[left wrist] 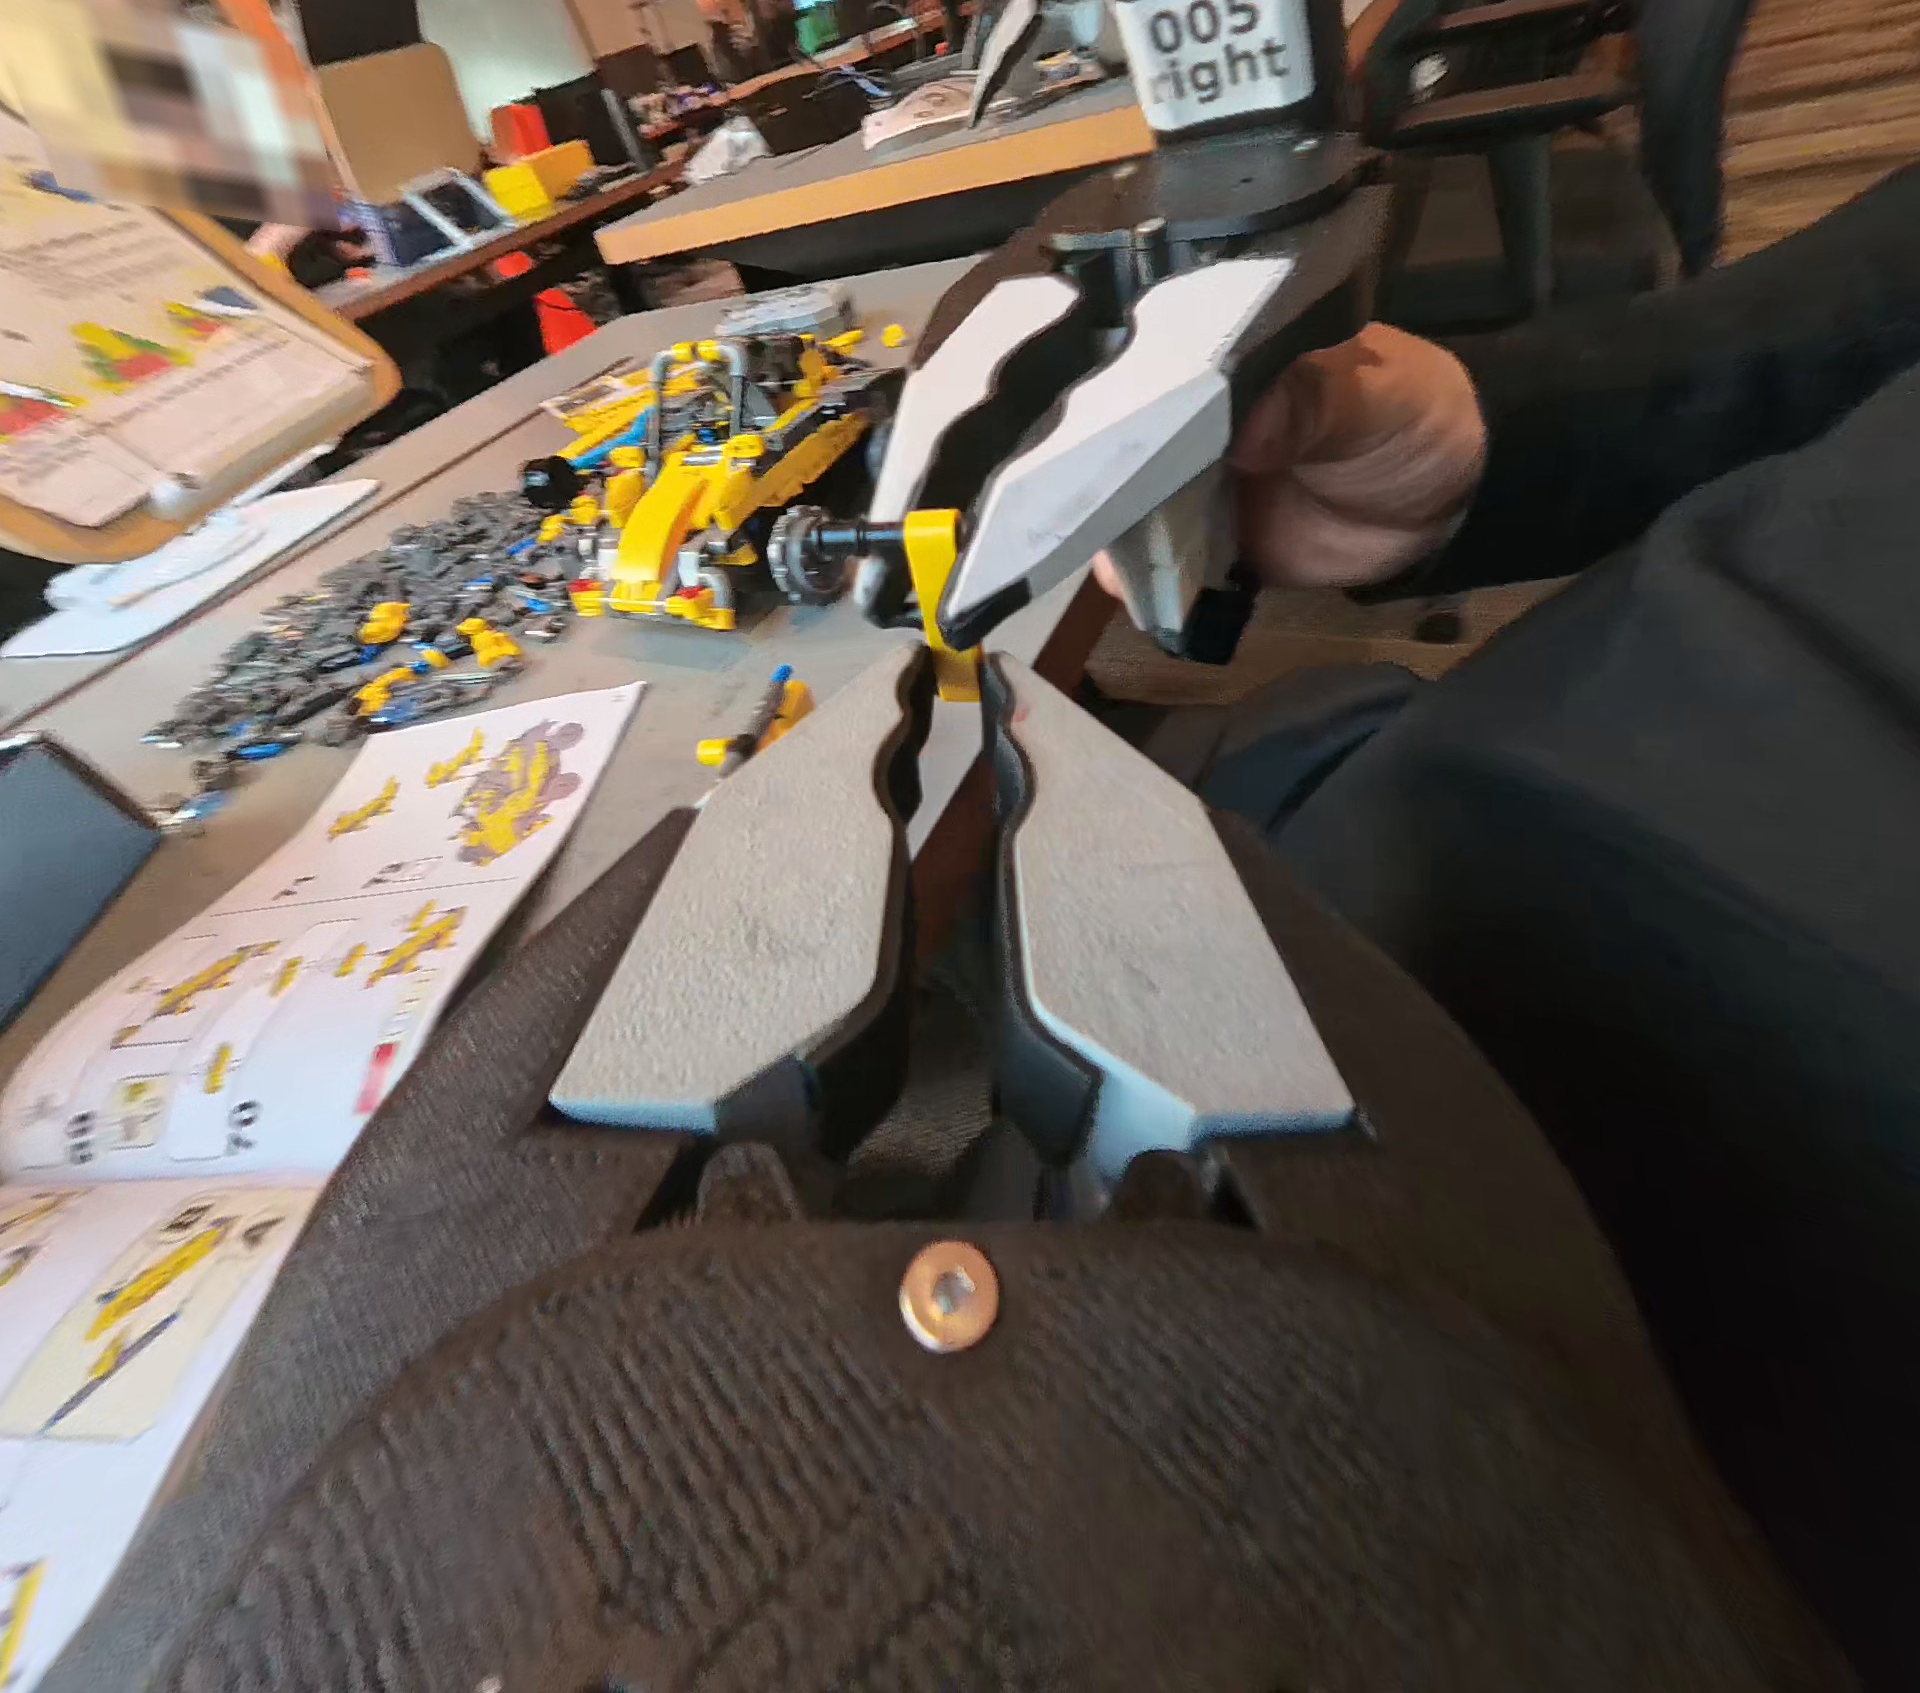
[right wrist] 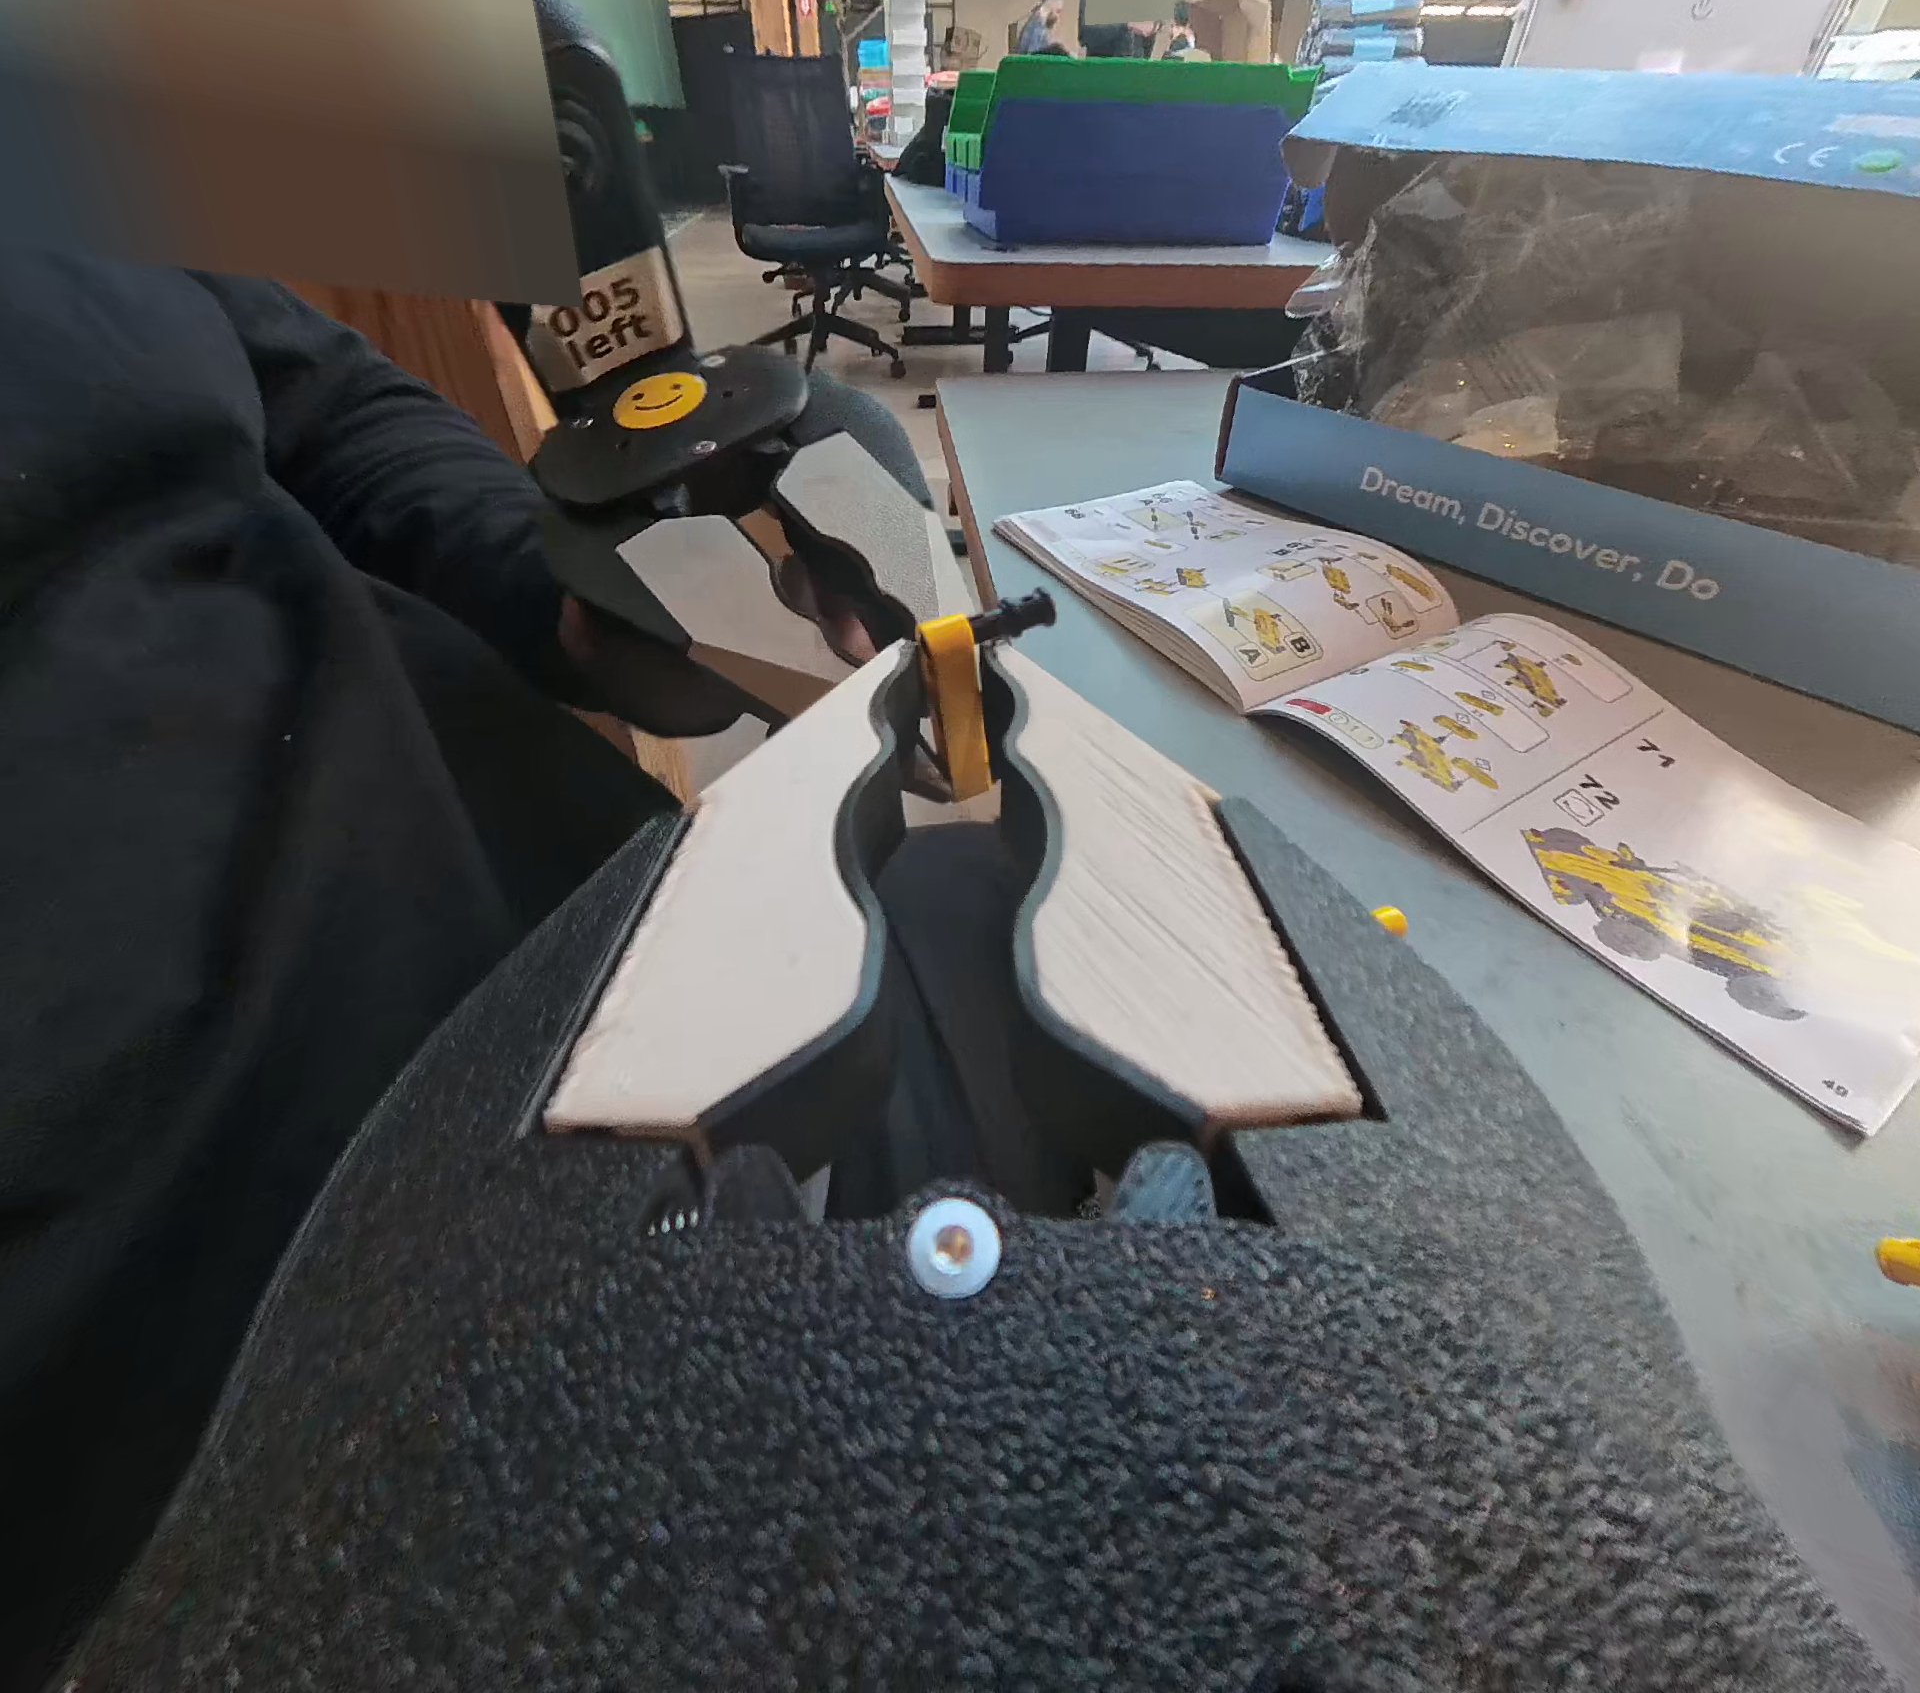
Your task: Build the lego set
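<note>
Presently, listed from largest to smallest.

Counter: grey top, filling the left half of the left wrist view and the right half of the right wrist view; it carries every loose item below.

Blue box: upper right of the right wrist view, open, with clear bags of parts inside.

Instruction booklet: lying open at centre right of the right wrist view, just beside the box.

Yellow model vehicle: part-built, upper centre of the left wrist view, with a heap of grey, black and yellow loose pieces to its left.

Left gripper: lower centre of its own view; jaws pressed onto the lower end of the yellow beam.

Right gripper: lower centre of its own view; jaws pinching the same beam near its upper end. A hand grips its handle at centre right of the left wrist view.

Yellow beam: a short flat strip held off the counter between both grippers, at frame centre.

Black axle pin: seated through the beam's top hole, projecting sideways.

Handling judgement: with both grips so close on one small strip, steady, equal pressure seems wise. Twisting one gripper against the other could pop the beam loose or lever the pin out. Keep the pin's end unobstructed by either jaw.
</note>
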The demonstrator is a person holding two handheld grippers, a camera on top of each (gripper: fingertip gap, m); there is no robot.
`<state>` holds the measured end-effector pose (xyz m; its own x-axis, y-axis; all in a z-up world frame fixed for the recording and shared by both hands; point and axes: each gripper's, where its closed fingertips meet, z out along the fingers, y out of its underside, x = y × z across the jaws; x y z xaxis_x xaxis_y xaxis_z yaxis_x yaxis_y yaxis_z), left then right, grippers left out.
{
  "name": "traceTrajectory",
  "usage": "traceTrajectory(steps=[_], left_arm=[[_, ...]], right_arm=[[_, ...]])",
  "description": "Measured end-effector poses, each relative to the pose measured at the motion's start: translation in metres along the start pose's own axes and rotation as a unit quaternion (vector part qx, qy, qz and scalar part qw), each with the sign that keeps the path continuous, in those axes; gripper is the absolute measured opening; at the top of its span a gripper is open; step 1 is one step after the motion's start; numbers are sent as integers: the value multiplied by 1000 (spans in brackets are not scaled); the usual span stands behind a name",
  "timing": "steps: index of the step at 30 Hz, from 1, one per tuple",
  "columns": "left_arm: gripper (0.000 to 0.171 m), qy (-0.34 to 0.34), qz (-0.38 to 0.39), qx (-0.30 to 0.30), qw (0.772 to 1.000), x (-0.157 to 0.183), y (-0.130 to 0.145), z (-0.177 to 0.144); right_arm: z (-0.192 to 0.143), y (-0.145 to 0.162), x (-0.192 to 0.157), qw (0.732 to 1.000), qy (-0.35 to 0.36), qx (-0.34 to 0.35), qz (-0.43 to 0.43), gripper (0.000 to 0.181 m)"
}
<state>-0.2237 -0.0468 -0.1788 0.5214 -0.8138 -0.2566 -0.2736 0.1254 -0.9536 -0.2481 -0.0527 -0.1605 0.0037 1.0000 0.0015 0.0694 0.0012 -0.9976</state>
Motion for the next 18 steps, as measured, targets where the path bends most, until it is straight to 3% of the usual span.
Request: traceTrajectory(steps=[3,5,6,18], left_arm=[[6,48,-30,13,998,5,0,-2],[6,76,-51,31,995,8,-3,-5],[6,91,-61,38,993,10,-5,-6],[6,175,-92,62,978,32,-13,-11]], right_arm=[[0,2,-2,1000,-14,-20,-1,13],[-1,1,2,1000,-3,-21,-2,42],[-1,1,2,1000,-4,-25,-4,44],[-6,-5,-21,996,-50,-38,-61,28]])
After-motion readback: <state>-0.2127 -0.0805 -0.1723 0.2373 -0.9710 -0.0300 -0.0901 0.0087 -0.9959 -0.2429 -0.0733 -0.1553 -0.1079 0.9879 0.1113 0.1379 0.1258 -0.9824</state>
